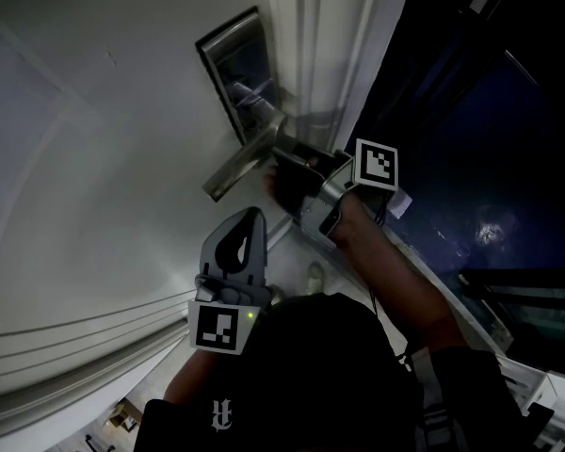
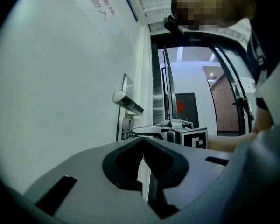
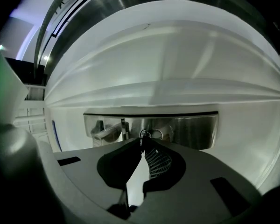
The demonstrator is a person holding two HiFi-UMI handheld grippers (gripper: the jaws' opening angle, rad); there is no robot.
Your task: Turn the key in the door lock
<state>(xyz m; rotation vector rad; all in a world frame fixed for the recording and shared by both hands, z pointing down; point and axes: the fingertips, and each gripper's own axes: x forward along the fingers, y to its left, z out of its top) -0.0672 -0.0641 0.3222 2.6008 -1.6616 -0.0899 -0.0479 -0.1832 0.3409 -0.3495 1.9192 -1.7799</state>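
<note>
Pinching a likely stiff, slippery little key [image 3: 142,139], the right gripper [image 3: 143,146] clamps its jaws on the flat head. The left gripper [image 2: 143,141] has its jaws together, empty.

Head view dim and underexposed; both gripper views brighter, fisheye-curved with black vignetted corners; near jaws soft.

Red Chinese characters [image 2: 95,10], apparently 请勿入 with more cut off, stand on the white door [image 2: 60,101] high above and left of the left gripper [image 2: 143,141], the blue strip sign [image 2: 129,6] beside them is unreadable, and a white U-shaped emblem [image 1: 222,414] marks the person's dark clothing behind that gripper.
</note>
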